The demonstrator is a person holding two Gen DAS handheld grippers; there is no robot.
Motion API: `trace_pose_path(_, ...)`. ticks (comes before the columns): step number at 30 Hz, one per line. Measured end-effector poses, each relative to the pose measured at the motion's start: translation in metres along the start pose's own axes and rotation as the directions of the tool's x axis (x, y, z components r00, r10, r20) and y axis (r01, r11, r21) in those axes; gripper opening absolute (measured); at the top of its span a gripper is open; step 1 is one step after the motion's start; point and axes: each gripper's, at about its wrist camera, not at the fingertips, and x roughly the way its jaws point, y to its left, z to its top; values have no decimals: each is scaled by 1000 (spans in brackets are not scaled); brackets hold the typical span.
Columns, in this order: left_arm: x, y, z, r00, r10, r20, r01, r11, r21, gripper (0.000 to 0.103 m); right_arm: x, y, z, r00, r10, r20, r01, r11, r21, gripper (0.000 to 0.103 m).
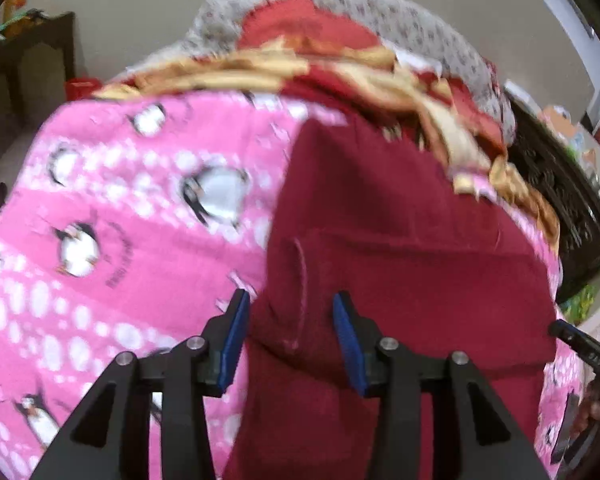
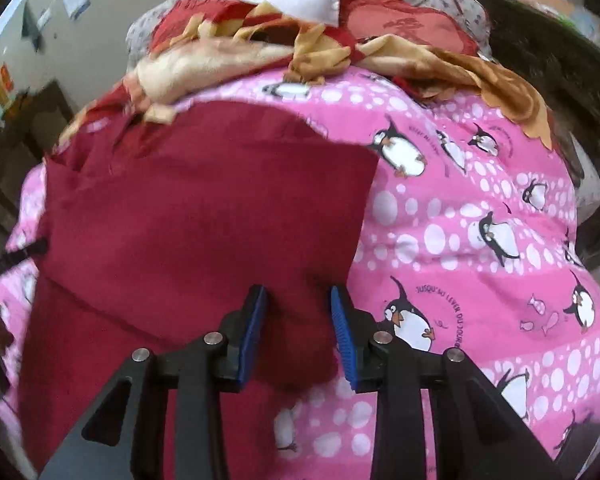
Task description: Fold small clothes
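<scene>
Nearest my lenses are the black linkages and blue pads of both tools. My left gripper point(image 1: 292, 340) has its jaws standing apart, with a bunched fold of the maroon garment point(image 1: 380, 240) between the pads; I cannot tell whether either pad touches the cloth. My right gripper point(image 2: 298, 334) is likewise spread, its pads straddling the garment's point(image 2: 204, 216) near right corner, which hangs loose between them.

The maroon garment lies spread on the pink penguin-print sheet point(image 1: 120, 208), with folds and a seam running across it. In the right wrist view its right edge falls against the sheet point(image 2: 480, 240).

Past its far edge sits a heap of red and tan clothes point(image 2: 260, 52), with a white piece point(image 2: 304, 2) on top, against a grey floral cushion point(image 1: 400, 12). A dark basket point(image 1: 560, 208) stands at the right in the left wrist view.
</scene>
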Motion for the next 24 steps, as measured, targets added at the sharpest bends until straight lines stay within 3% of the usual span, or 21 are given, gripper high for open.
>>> trace_pose_path(4, -17, -4, 11, 995, -16, 103, 18, 1000, -19, 67, -22, 11, 18, 991, 73, 111, -75, 997, 13, 35)
trace_pose_path(7, -1, -13, 13, 998, -11, 64, 12, 1000, -24, 68, -2, 25, 33, 990, 89, 106, -90, 996, 8, 35)
trace_pose_path(12, 46, -18, 4, 995, 87, -53, -86, 996, 27, 69, 53, 21, 55, 997, 56, 52, -60, 995, 78, 34)
trace_pose_path(15, 54, -9, 0, 995, 71, -68, -72, 997, -5, 74, 51, 20, 59, 997, 64, 51, -67, 995, 79, 34)
trace_pose_path(19, 54, -5, -1, 996, 60, -65, -61, 998, -12, 77, 22, 15, 46, 997, 66, 44, -69, 996, 59, 34)
trace_pose_path(24, 55, -5, -5, 997, 67, -46, -67, 998, -7, 79, 0, 8, -3, 997, 68, 22, -68, 998, 12, 34)
